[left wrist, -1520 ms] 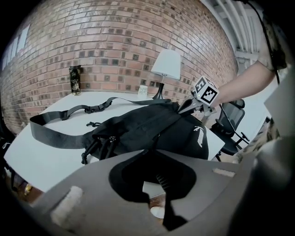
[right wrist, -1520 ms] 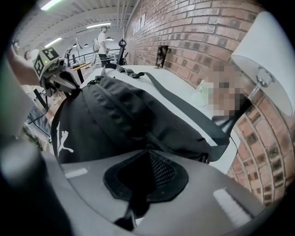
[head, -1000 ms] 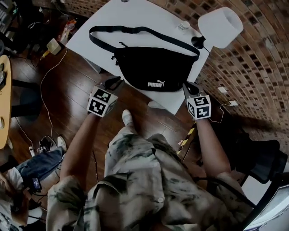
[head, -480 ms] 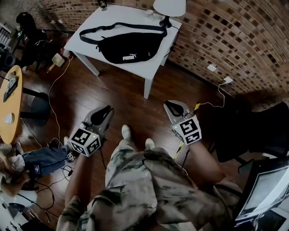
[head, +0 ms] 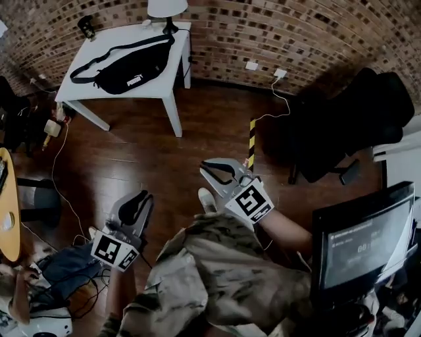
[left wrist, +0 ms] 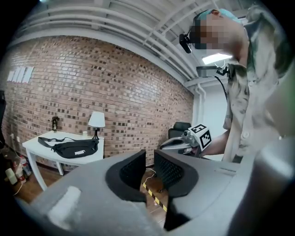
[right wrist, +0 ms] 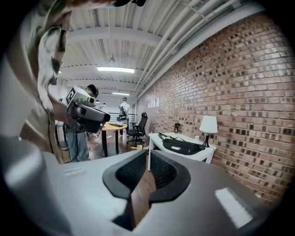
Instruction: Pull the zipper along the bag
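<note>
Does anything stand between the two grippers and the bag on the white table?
Nothing visible does. Only wooden floor lies between the left gripper, the right gripper and the table carrying the bag.

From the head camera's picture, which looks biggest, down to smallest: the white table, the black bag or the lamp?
Largest: white table.
Then: black bag.
Smallest: lamp, though the picture's top edge cuts it off.
</note>
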`<state>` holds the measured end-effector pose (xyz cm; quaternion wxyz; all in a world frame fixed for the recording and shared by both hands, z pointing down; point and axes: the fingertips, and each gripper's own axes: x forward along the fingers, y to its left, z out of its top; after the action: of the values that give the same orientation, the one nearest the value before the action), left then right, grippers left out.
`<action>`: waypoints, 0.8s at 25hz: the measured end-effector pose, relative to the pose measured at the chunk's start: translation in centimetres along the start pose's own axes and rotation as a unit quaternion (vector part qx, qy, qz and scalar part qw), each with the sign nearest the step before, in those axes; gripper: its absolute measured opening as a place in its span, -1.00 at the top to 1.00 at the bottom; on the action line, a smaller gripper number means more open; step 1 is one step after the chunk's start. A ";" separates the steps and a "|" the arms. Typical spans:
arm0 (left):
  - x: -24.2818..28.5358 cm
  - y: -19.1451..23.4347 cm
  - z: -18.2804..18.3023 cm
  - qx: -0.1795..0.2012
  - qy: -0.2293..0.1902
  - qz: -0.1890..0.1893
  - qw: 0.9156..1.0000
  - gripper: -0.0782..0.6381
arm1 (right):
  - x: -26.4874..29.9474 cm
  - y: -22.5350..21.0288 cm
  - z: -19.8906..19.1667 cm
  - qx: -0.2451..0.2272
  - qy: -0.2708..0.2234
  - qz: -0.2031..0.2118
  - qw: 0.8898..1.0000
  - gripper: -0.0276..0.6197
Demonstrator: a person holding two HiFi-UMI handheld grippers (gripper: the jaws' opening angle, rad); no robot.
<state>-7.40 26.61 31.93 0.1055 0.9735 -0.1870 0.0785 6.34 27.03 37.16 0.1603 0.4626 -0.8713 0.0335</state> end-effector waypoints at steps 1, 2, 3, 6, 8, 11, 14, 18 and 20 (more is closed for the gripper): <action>-1.4 -1.1 -0.5 0.002 0.000 0.000 1.000 0.61 | -1.0 1.9 0.4 0.005 -0.001 -0.002 1.000 0.81; -2.9 -2.1 -1.1 0.002 0.001 0.000 1.000 0.61 | -1.9 3.8 0.7 0.007 -0.004 -0.003 1.000 0.81; -4.3 -2.9 -1.7 0.000 0.003 0.001 1.000 0.61 | -2.7 5.6 1.0 0.007 -0.008 -0.005 1.000 0.81; -7.9 -5.3 -3.6 -0.007 0.011 -0.002 1.000 0.61 | -5.1 10.1 2.2 0.008 -0.016 -0.011 1.000 0.81; -9.4 -6.5 -4.5 -0.010 0.015 -0.003 1.000 0.62 | -6.4 12.1 2.5 0.010 -0.018 -0.016 1.000 0.81; -11.0 -8.8 -4.8 -0.015 0.013 -0.003 1.000 0.62 | -8.0 14.5 2.6 0.012 -0.019 -0.011 1.000 0.81; -11.8 -11.0 -5.0 -0.017 0.008 -0.004 1.000 0.62 | -9.8 16.3 2.8 0.005 -0.023 -0.001 1.000 0.81; -11.1 -13.2 -4.9 -0.024 0.008 0.012 1.000 0.62 | -12.3 17.2 3.4 0.006 -0.027 0.017 0.999 0.82; -10.2 -14.7 -4.4 -0.028 0.005 0.013 0.999 0.62 | -13.8 17.1 3.7 0.001 -0.029 0.027 0.999 0.82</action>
<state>-11.61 44.53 31.61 0.1329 0.9671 -0.2016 0.0794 -1.33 47.02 30.91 0.1335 0.4401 -0.8876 0.0246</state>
